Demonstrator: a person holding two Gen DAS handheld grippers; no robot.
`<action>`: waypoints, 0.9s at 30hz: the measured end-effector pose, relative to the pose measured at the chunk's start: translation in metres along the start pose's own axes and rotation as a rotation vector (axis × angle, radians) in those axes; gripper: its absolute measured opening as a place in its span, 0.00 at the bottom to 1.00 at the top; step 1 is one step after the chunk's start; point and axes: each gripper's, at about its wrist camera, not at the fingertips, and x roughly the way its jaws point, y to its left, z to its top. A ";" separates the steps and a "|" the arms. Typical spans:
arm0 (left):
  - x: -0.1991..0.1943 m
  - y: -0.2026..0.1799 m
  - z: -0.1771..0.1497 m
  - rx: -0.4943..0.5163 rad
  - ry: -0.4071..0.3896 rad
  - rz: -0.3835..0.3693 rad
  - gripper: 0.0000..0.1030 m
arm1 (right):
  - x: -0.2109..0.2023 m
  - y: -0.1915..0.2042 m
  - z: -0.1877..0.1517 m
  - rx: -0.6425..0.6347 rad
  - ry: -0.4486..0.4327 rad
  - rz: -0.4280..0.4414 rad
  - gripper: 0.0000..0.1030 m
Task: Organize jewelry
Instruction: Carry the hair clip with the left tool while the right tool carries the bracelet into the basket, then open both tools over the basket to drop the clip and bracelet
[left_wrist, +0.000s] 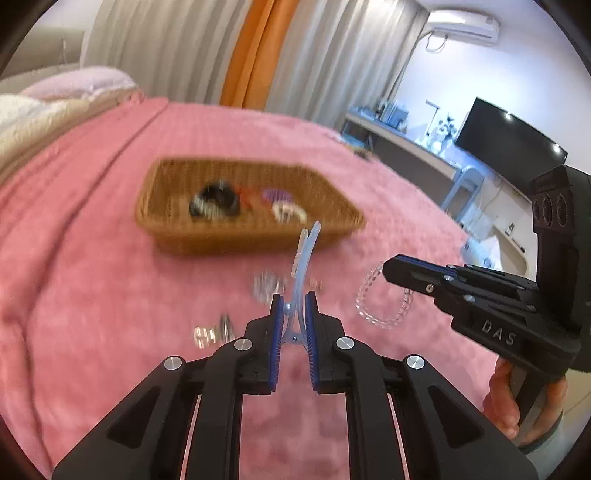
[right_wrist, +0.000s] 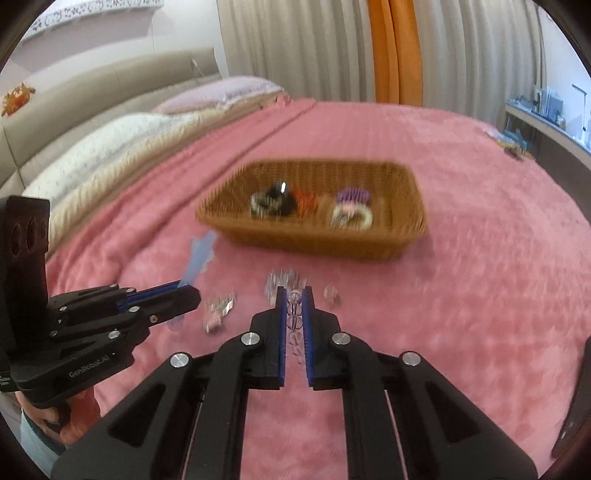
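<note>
Fingers (left_wrist: 279, 314) pinch hair clip (left_wrist: 303, 266) above pink blanket (left_wrist: 92, 295).

Basket (left_wrist: 207, 236) contents and loose trinkets (right_wrist: 218, 314) blurred — kinds unclear.

1. Left gripper (left_wrist: 294, 314): matt black plastic, ribbed blue pads, bright metal screw heads; between its fingers, a translucent pale blue plastic hair clip (left_wrist: 303, 266).
2. Right gripper (right_wrist: 294, 306): same matt black plastic; between its fingers, a clear glassy bead bracelet (left_wrist: 384, 301).
3. Beyond both fingers, a woven wicker basket (right_wrist: 317, 236), rough and tan.
4. Under the fingers, a fuzzy pink plush blanket (right_wrist: 480, 295), with small shiny metallic pieces (right_wrist: 218, 310) on it.
</note>
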 end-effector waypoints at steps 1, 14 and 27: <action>-0.002 -0.001 0.007 0.006 -0.014 -0.001 0.10 | -0.001 -0.001 0.008 -0.004 -0.015 -0.002 0.06; 0.067 0.027 0.091 -0.006 -0.076 0.041 0.10 | 0.073 -0.018 0.093 -0.044 -0.113 0.032 0.06; 0.138 0.049 0.086 -0.031 0.011 0.042 0.11 | 0.163 -0.063 0.085 0.080 0.000 0.066 0.06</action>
